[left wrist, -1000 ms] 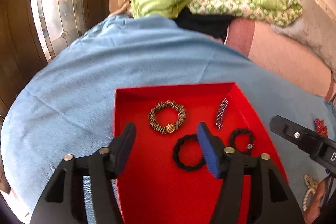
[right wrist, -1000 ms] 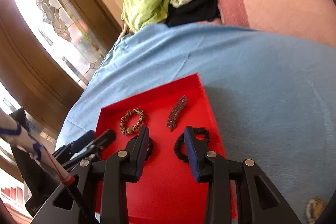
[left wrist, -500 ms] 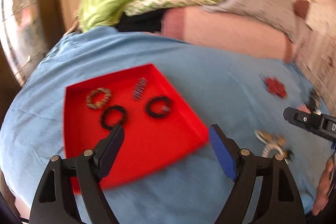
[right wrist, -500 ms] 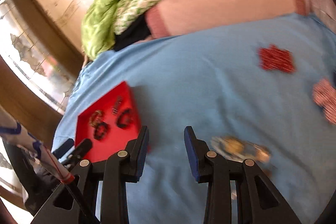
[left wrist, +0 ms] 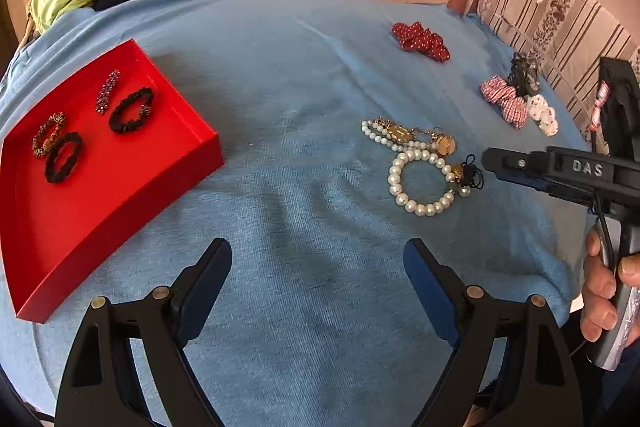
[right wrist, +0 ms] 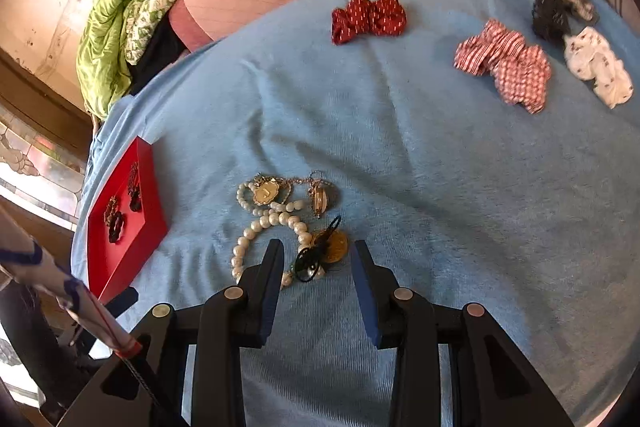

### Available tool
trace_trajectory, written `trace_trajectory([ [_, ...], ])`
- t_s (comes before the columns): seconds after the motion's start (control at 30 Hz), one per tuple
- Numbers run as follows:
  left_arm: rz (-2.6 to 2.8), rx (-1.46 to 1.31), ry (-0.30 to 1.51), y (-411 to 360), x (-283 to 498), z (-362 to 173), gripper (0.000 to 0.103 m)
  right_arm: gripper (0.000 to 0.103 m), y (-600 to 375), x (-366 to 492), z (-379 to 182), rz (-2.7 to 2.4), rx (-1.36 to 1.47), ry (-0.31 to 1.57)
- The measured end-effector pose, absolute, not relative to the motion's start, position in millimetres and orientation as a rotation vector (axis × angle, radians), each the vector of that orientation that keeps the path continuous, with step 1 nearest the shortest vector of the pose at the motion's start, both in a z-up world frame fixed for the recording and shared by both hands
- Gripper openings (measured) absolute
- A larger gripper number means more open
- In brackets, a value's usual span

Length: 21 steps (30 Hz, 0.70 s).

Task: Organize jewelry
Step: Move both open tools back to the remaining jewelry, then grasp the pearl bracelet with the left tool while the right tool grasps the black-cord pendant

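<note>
Tangling is the likely trouble: the pearl bracelet (right wrist: pixel 264 239), the gold pendants (right wrist: pixel 266 191) on their chain and a small black cord (right wrist: pixel 316 255) lie heaped together on the blue cloth (right wrist: pixel 420 167), touching and partly overlapping, so a pinch on one piece may well drag its neighbours along or let a strand slip out halfway to the tray. The right gripper (right wrist: pixel 318 279) hovers just above the near edge of that heap, its jaws parted moderately and holding nothing, with the black cord and a gold disc showing between them. The left gripper (left wrist: pixel 318 291) hangs over bare cloth nearer the camera, spread wide and likewise empty. Off to the left sits the red tray (left wrist: pixel 120 187), already holding three bracelets and a beaded strip (left wrist: pixel 107 91). Far right, several fabric scrunchies (right wrist: pixel 370 17) lie well apart from the jewelry. A shallow bite could also catch the soft cloth and pull it into folds.
</note>
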<state>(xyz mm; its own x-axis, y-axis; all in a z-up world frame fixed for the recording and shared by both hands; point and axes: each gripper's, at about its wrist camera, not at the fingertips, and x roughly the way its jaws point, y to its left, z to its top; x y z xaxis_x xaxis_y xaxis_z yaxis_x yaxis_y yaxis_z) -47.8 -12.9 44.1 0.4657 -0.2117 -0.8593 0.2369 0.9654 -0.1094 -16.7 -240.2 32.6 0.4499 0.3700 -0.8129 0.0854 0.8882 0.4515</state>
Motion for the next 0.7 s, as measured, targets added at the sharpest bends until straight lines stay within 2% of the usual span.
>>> trace_trajectory([
  [0.23,-0.266,0.039,1.076,-12.4,-40.5,35.1,0.087,0.037,-227.8,2.0,8.9,0.197,0.475,1.17],
  [0.27,-0.273,0.04,1.08,-13.7,-38.5,34.3,0.087,0.018,-226.9,2.6,9.0,0.179,0.453,1.159],
  [0.3,-0.273,0.039,1.08,-14.1,-37.8,33.6,0.087,0.008,-226.8,2.6,11.5,0.152,0.419,1.15],
  [0.47,-0.307,-0.001,1.064,-22.0,-25.5,36.1,0.086,0.008,-247.5,-10.9,36.3,0.123,0.433,1.024],
  [0.5,-0.31,-0.009,1.059,-24.8,-22.6,36.4,0.084,0.008,-252.3,-14.1,41.3,0.119,0.443,0.996],
  [0.57,-0.314,-0.035,1.072,-33.0,-13.2,34.3,0.06,0.008,-259.5,-16.9,48.8,0.126,0.464,0.953],
  [0.67,-0.324,-0.053,1.118,-47.6,1.8,23.0,0.046,0.008,-263.7,-20.8,59.1,0.138,0.471,0.903],
  [0.7,-0.316,-0.038,1.124,-52.3,5.1,19.7,0.045,0.008,-263.0,-21.9,60.2,0.138,0.468,0.898],
])
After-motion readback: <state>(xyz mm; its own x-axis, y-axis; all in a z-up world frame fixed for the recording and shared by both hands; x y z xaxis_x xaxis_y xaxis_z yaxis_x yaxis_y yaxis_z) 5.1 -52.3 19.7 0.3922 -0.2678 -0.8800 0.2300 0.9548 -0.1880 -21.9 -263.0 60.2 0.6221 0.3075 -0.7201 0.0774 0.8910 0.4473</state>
